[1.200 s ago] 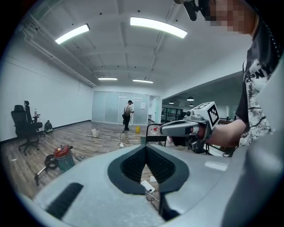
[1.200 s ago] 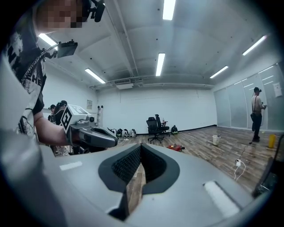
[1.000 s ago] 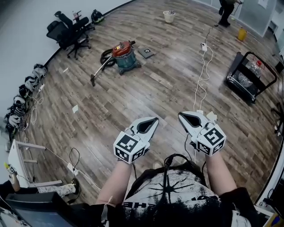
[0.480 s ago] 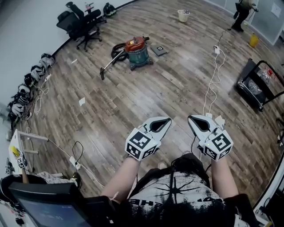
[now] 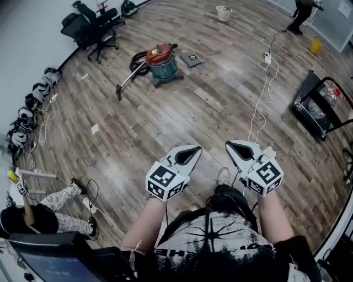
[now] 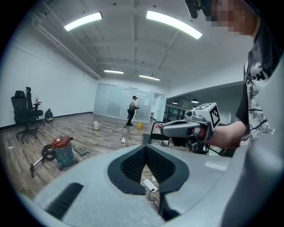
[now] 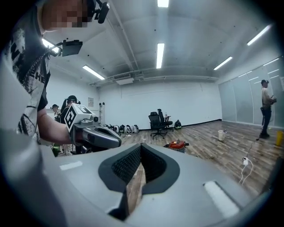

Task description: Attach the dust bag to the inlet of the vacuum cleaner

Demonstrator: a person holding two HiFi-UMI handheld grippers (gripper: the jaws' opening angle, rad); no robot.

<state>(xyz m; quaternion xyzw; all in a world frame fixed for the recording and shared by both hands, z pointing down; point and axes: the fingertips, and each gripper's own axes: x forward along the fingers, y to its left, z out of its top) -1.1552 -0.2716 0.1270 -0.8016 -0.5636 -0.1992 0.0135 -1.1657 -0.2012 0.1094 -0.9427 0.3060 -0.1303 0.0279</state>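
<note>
- One vacuum cleaner (image 5: 164,60) stands on the floor (image 5: 182,115), well apart from both tools.
- Two tools: left tool (image 5: 194,150) and right tool (image 5: 231,145), each closed on nothing.
- One white bucket (image 5: 223,12), contents unclear.

Wood-plank floor (image 5: 182,121) carrying a red-topped vacuum cleaner (image 5: 163,61), its wand (image 5: 127,82) lying out to the left and a flat dark square (image 5: 191,57) just beside it. A white cable (image 5: 258,102) trails from a power strip (image 5: 266,55), well apart from an office chair (image 5: 91,30).
</note>
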